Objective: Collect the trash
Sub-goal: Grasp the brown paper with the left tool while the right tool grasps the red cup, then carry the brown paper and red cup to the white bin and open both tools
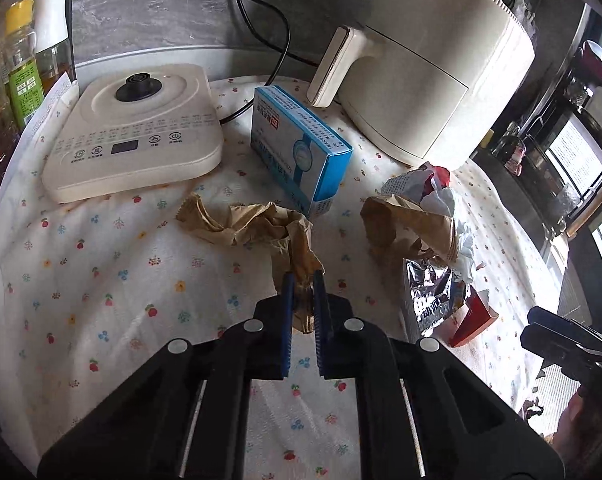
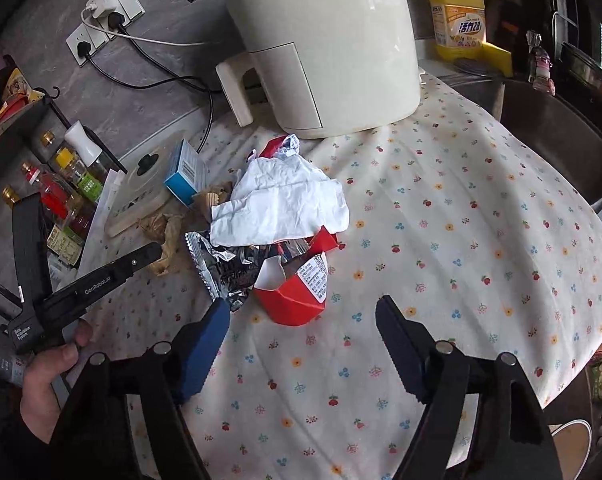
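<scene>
My left gripper point(image 1: 302, 280) is shut on one end of a crumpled brown paper point(image 1: 257, 226) that lies on the flowered cloth point(image 1: 101, 264). A second brown paper bag point(image 1: 405, 224) with white tissue lies to its right, above a silver foil wrapper point(image 1: 433, 296) and a red carton point(image 1: 473, 322). My right gripper point(image 2: 301, 312) is open and empty, just short of the red carton point(image 2: 291, 292), foil wrapper point(image 2: 221, 264) and crumpled white paper point(image 2: 285, 200). The left gripper also shows at the left of the right wrist view point(image 2: 153, 254), at the brown paper point(image 2: 167, 236).
A blue box point(image 1: 301, 148), a cream hotplate base point(image 1: 137, 136) and a cream air fryer point(image 1: 433, 64) stand at the back. Condiment bottles point(image 1: 21, 60) line the left edge. A sink point(image 2: 557, 140) and a yellow detergent bottle point(image 2: 457, 12) are at the right.
</scene>
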A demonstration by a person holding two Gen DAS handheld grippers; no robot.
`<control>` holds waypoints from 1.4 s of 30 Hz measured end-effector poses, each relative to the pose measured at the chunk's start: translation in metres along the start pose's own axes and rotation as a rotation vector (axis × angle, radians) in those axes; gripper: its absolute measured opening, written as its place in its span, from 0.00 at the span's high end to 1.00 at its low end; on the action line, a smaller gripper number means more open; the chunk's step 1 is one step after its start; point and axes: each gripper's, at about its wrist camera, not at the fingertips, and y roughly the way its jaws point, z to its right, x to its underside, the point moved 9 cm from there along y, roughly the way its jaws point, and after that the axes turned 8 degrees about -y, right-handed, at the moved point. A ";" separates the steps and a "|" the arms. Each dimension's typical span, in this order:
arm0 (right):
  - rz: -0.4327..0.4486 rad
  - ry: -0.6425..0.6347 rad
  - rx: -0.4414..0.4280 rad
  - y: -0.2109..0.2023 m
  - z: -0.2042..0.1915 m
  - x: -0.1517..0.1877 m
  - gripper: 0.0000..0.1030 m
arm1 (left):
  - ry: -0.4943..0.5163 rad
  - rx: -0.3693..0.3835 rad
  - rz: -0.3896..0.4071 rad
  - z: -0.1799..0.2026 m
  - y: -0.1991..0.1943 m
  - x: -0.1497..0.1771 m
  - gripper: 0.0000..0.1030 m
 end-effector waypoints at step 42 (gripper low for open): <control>0.104 0.111 0.012 -0.164 0.142 0.109 0.79 | 0.193 0.176 0.015 0.229 -0.091 0.127 0.92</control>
